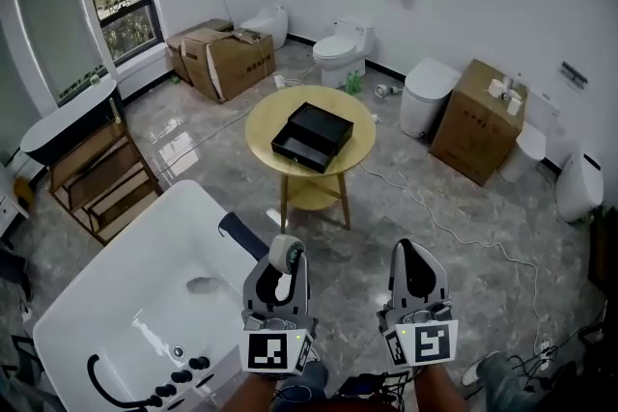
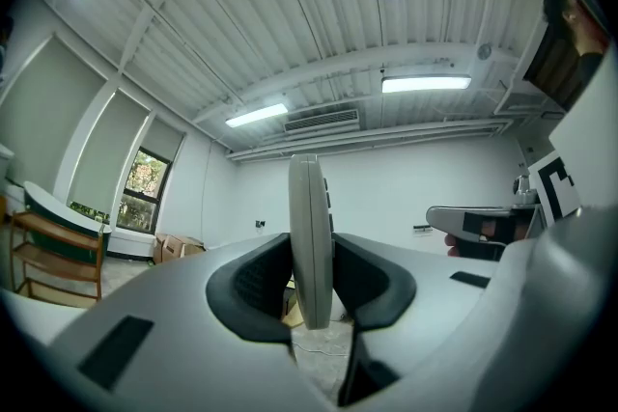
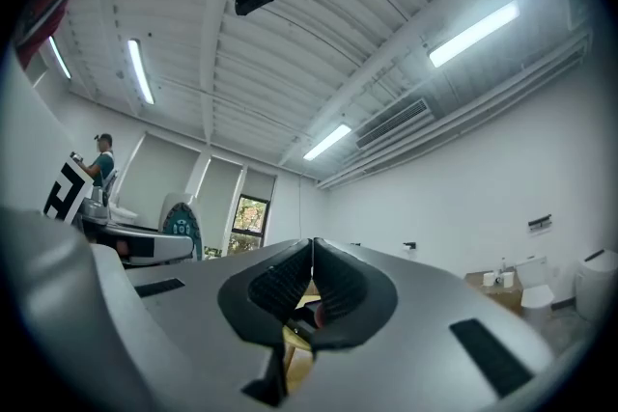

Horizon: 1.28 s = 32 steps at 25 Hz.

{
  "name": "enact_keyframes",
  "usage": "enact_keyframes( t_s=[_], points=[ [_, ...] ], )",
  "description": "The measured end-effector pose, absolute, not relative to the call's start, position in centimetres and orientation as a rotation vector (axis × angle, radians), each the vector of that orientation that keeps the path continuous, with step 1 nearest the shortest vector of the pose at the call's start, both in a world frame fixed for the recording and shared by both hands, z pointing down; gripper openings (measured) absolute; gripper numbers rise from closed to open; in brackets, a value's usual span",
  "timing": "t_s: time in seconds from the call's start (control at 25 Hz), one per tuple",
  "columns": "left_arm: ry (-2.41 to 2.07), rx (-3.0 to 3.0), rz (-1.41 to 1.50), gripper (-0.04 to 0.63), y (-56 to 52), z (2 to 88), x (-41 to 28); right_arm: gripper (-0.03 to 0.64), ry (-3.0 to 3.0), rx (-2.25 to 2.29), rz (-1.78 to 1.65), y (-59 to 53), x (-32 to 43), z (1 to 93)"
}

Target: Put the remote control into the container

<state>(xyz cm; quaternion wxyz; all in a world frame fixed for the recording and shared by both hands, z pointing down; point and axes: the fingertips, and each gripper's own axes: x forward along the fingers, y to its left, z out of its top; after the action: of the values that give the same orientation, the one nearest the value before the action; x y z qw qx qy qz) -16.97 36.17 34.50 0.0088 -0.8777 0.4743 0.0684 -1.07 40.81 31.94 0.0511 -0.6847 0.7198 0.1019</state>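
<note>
In the head view my left gripper (image 1: 285, 267) is shut on a light grey remote control (image 1: 283, 252), whose rounded end sticks up past the jaws. The left gripper view shows the remote (image 2: 311, 241) edge-on and upright, pinched between the two dark pads (image 2: 259, 285). My right gripper (image 1: 409, 248) is beside it, shut and holding nothing; its pads (image 3: 338, 289) meet in the right gripper view. The black open container (image 1: 311, 135) sits on a round yellow table (image 1: 359, 142), well ahead of both grippers.
A white bathtub (image 1: 116, 304) lies at the lower left, close to the left gripper. Toilets (image 1: 343, 51), cardboard boxes (image 1: 227, 61) and another box (image 1: 480, 119) line the far walls. A wooden rack (image 1: 101, 178) stands at the left, and a cable (image 1: 454, 232) runs across the tiled floor.
</note>
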Motion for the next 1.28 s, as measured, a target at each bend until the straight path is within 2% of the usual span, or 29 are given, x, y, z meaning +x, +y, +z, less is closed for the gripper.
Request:
enact_keyframes(
  t_s=[0.4,0.68,0.92,1.28],
  points=[
    [1.467,-2.762,0.208,0.118,27.9,34.6,-19.9,0.025,2.155,-2.098,0.311,33.2,-3.5,30.8],
    [1.461,-2.788,0.192,0.118,24.0,35.8,-18.3,0.025,2.161,-2.11,0.28,29.0,-2.0,32.2],
    [1.494,-2.763,0.169,0.118,18.5,37.1,-14.2,0.025,2.176,-2.079,0.288,23.5,2.1,33.1],
    [1.559,-2.723,0.161,0.118,7.5,36.8,-4.4,0.025,2.217,-2.025,0.289,12.0,11.9,32.7]
  ],
)
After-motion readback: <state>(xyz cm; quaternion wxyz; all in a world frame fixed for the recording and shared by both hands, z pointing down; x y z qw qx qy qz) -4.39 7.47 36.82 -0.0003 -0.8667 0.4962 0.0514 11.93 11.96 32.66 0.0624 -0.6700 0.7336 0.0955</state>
